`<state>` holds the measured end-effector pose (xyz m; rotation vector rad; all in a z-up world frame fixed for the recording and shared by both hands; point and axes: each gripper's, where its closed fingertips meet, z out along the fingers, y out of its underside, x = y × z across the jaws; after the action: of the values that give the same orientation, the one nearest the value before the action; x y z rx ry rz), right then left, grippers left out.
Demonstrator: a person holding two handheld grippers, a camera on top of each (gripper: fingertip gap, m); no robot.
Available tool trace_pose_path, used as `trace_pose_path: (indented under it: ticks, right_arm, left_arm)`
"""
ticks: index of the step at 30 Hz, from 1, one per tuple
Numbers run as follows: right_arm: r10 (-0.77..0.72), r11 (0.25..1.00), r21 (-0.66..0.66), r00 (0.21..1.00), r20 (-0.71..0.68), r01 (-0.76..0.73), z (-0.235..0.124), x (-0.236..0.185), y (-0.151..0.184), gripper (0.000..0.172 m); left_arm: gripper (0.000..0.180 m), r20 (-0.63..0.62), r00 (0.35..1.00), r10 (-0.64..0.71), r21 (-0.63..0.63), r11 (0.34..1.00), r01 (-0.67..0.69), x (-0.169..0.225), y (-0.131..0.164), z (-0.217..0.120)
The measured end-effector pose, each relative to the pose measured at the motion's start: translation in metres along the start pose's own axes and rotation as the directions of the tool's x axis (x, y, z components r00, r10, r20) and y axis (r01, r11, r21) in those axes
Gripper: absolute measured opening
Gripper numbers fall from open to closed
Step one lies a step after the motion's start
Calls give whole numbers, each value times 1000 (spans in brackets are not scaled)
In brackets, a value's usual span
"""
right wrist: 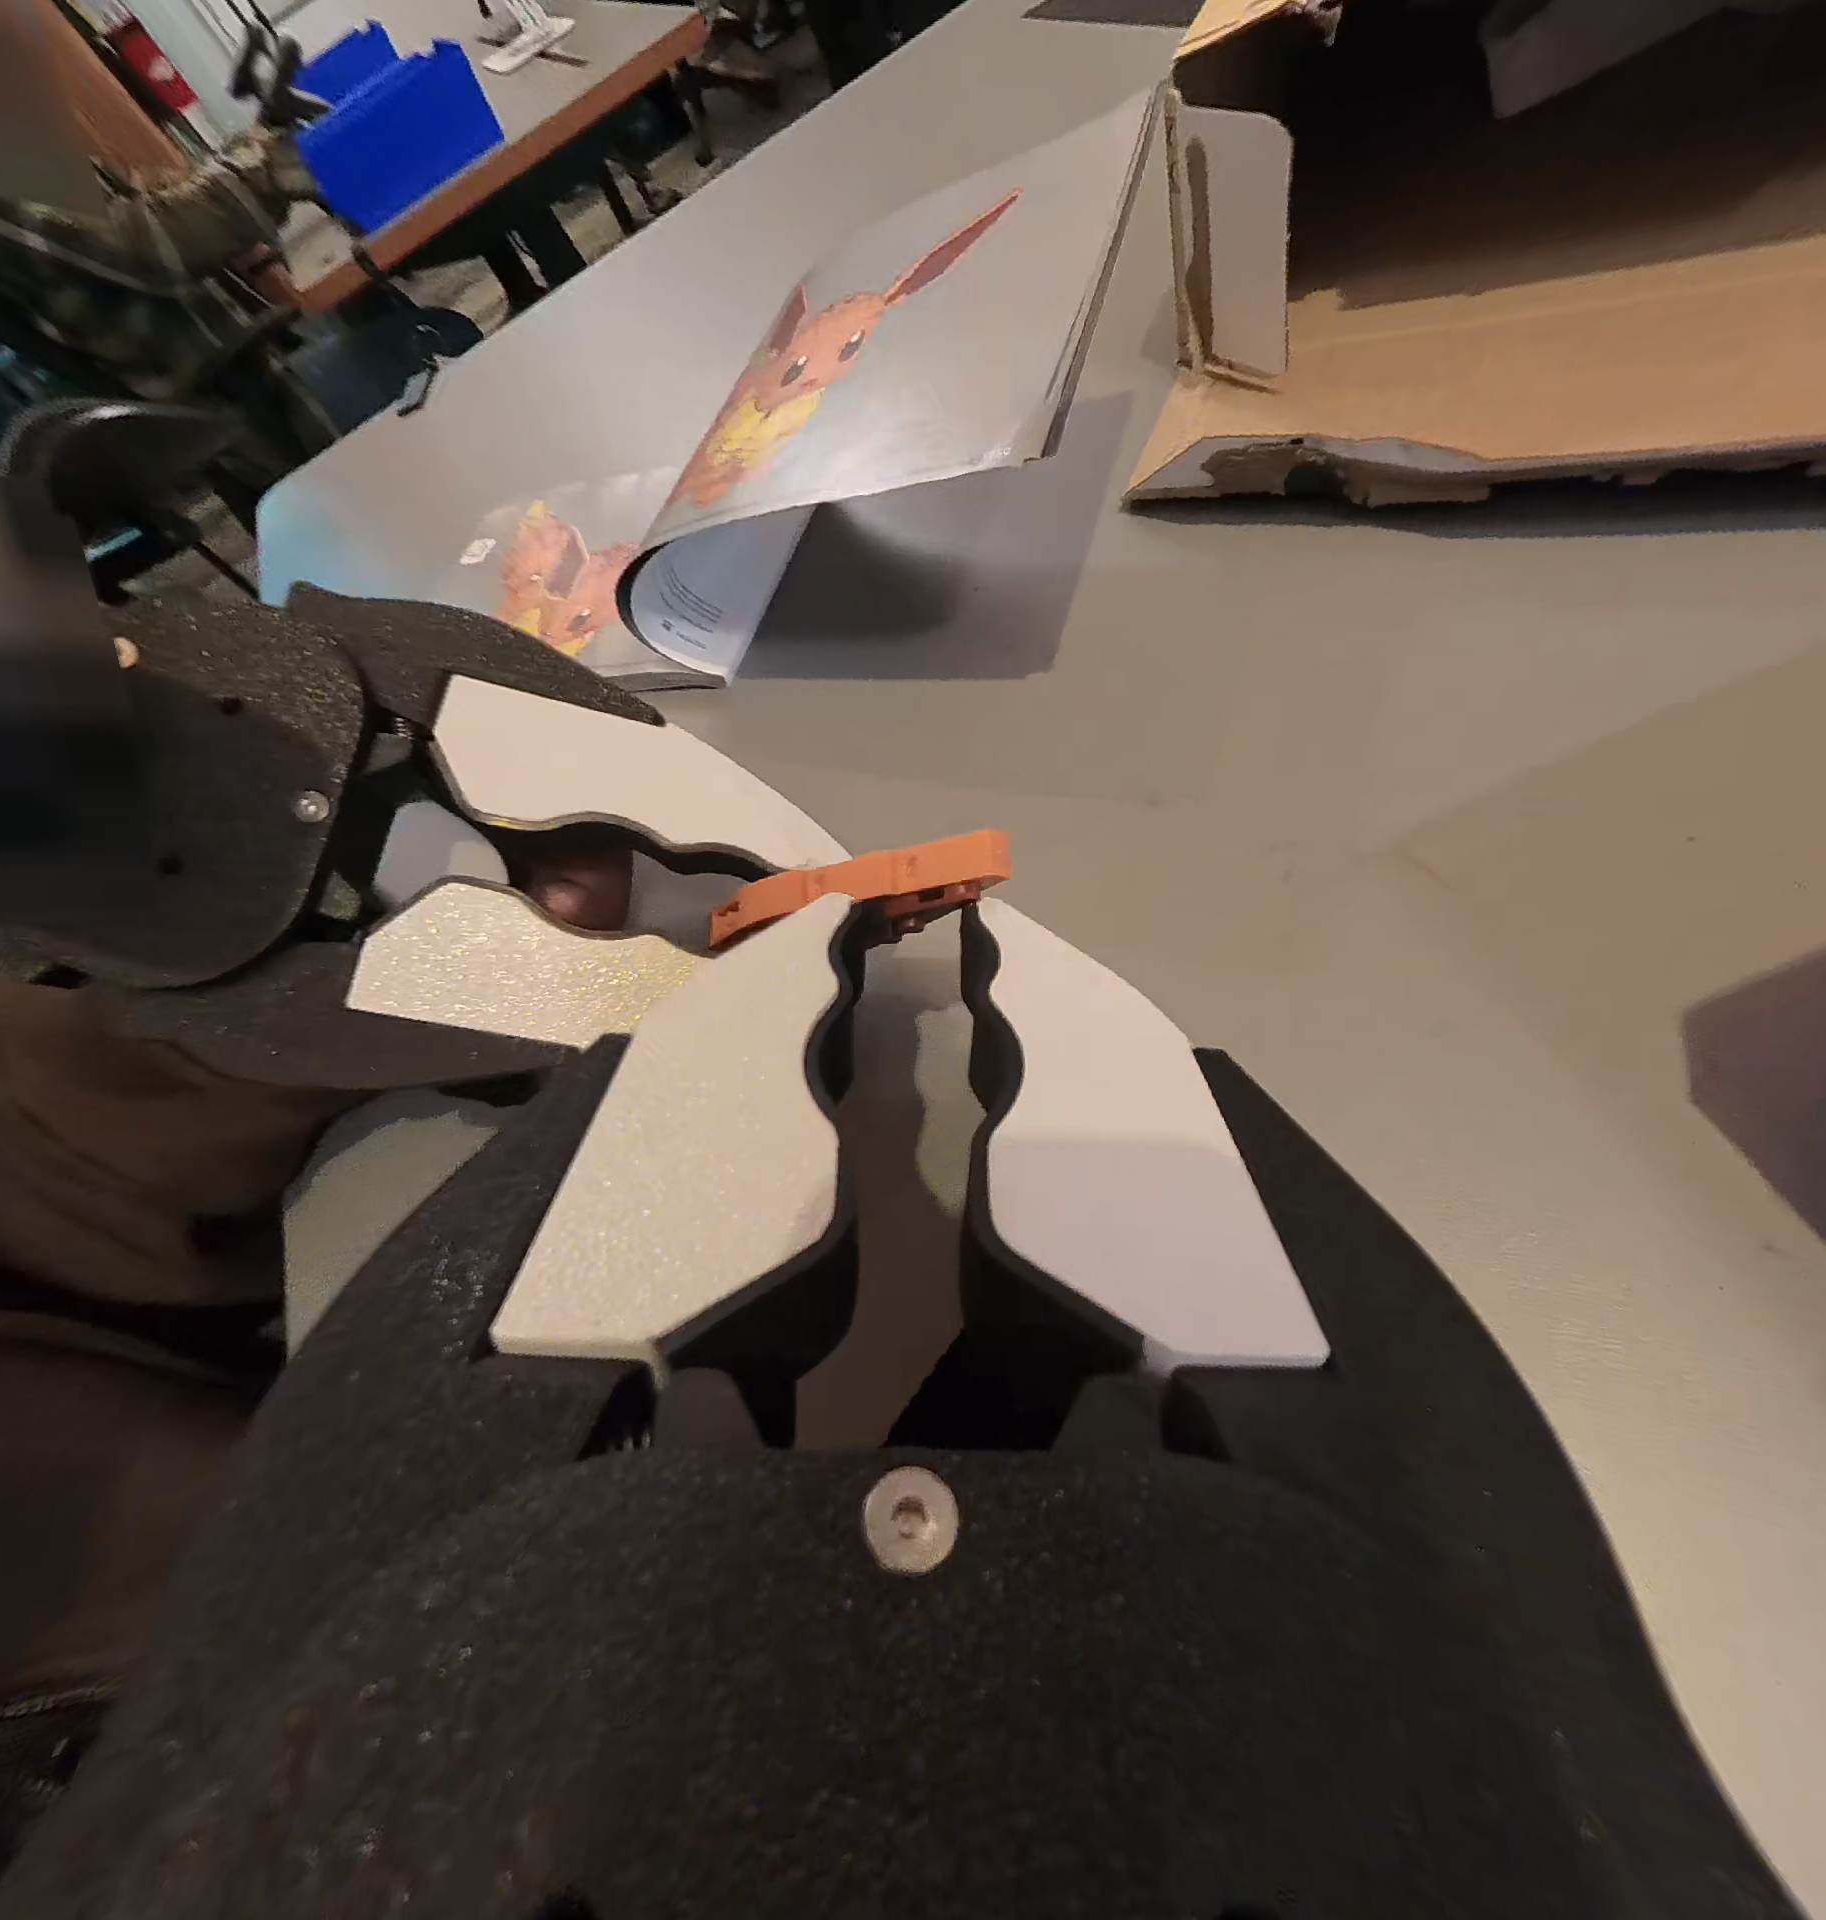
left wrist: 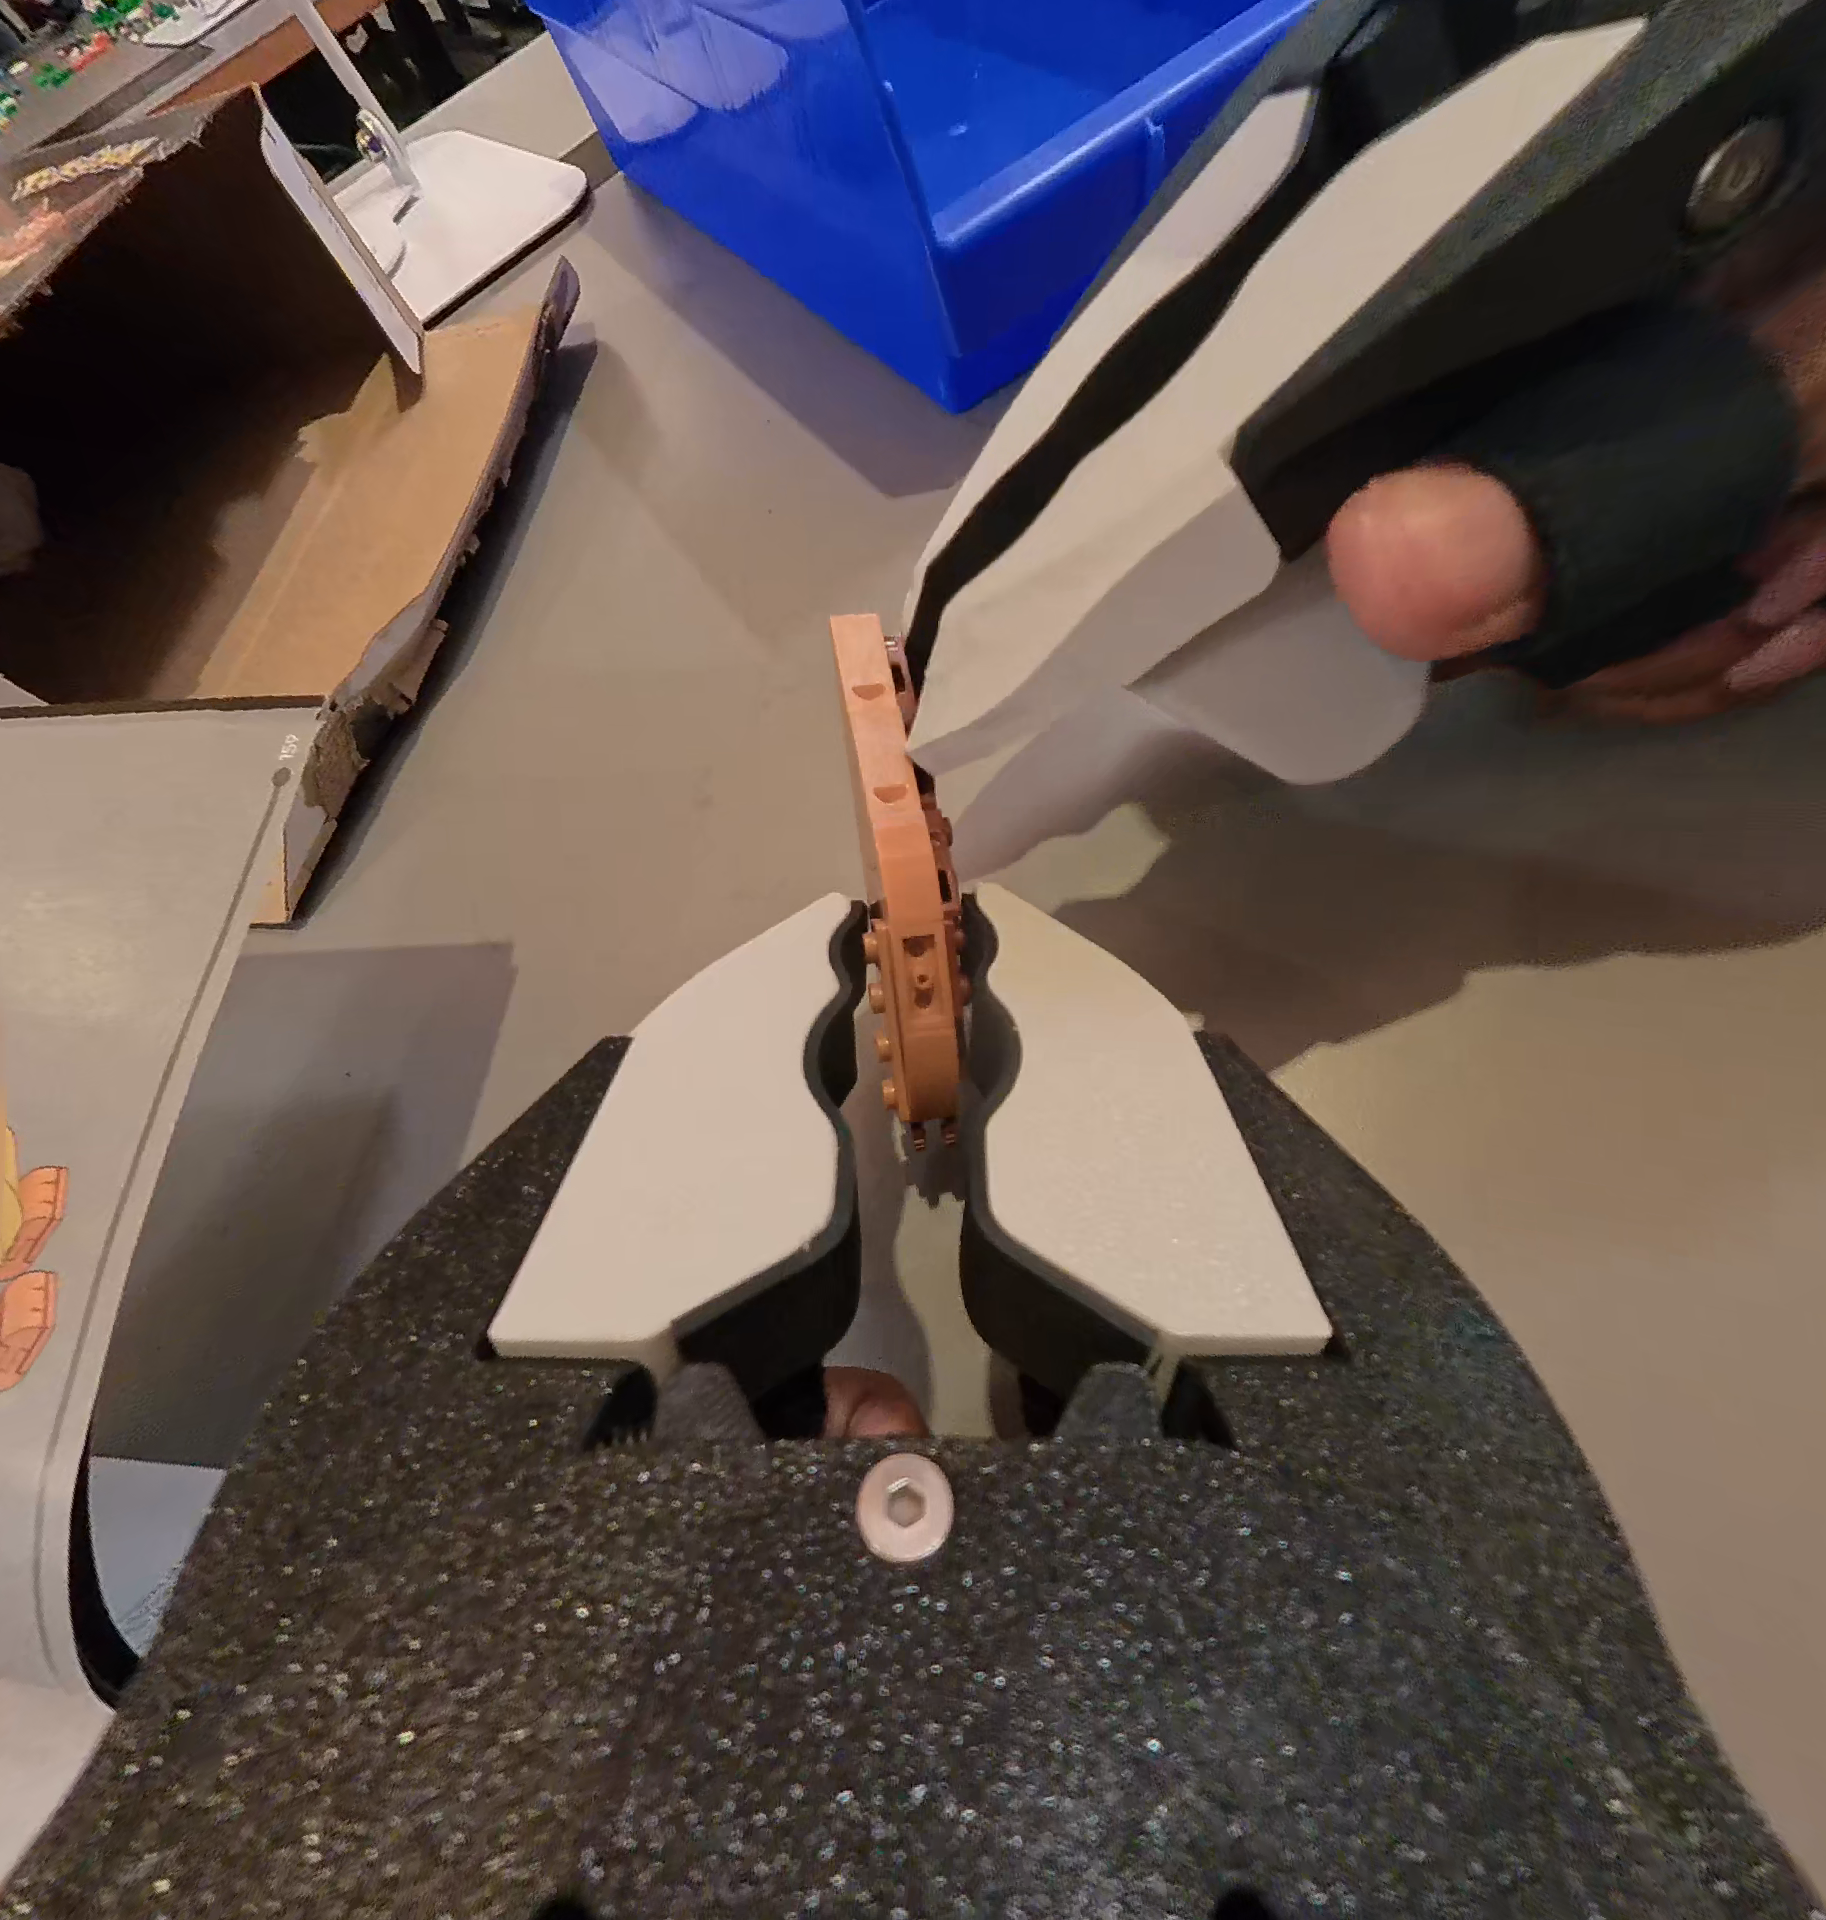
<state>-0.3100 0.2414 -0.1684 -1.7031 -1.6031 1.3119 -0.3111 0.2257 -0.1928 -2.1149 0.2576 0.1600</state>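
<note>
**Two hand-held grippers meeting at one tan brick assembly above the tabletop**

The left gripper [left wrist: 914, 997] was closed on the near end of a tan brick assembly [left wrist: 888, 790] — a flat stack of studded plates turned on edge, so that the two grey fingers [left wrist: 722, 1091] pressed on its broad studded faces and not on its thin rim. Held so, the piece stood clear of the grey tabletop [left wrist: 628, 727] and its far end jutted forward, free for a second tool to reach. The right gripper [right wrist: 914, 914] came in from the side; its jaws stood slightly parted around a small darker brown part [right wrist: 914, 914] on the underside of the assembly [right wrist: 888, 868]. The right fingertip [right wrist: 976, 920] appeared to touch that part, while a sliver of gap showed at the left one, so a firm grip could not be claimed. In the left wrist view the same tips lay against the studded side of the plate, near its middle.

A person's hand [left wrist: 1491, 561] in a dark fingerless glove worked the right gripper. An open instruction booklet [right wrist: 888, 384] lay to the left of the work, its pages curled over — close enough to be consulted. A torn cardboard box [left wrist: 296, 540] sat beyond it, and a blue plastic bin [left wrist: 888, 177] stood farther back on the tabletop.
</note>
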Motion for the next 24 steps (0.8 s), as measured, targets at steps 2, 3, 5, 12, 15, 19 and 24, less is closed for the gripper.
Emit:
trace_pose_path:
  ticks: [2, 3, 5, 12, 15, 19, 24]
  right_arm:
    - [-34, 999, -2, 999, -27, 34, -1, 0, 0, 17]
    - [-47, 999, -3, 998, -36, 47, -1, 0, -1, 17]
    - [-56, 998, -2, 998, -42, 56, -2, 0, -1, 17]
    - [-80, 997, -3, 995, -52, 80, -3, -1, -1, 17]
    - [-78, 997, 3, 996, -45, 78, -3, -1, -1, 17]
    - [-14, 1000, 28, 1000, 16, 14, -5, -4, -4, 15]
    - [119, 989, 63, 976, 181, -132, -11, -15, -12, 12]
  left_arm:
    - [17, 1, 1000, 3, -3, 1000, -3, 0, 0, 0]
    - [17, 1, 1000, 3, -4, 1000, -3, 0, 0, 1]
    - [17, 1, 1000, 6, -4, 1000, -6, 0, 0, 1]
    - [17, -5, 1000, 4, -3, 1000, -4, 1, 0, 1]
    - [17, -14, 1000, -5, 5, 1000, 5, 1, -1, 0]
    - [17, -30, 999, -15, 28, 999, 16, 1, -3, -2]
    - [17, -49, 999, -3, 69, 998, 7, 0, -6, -6]
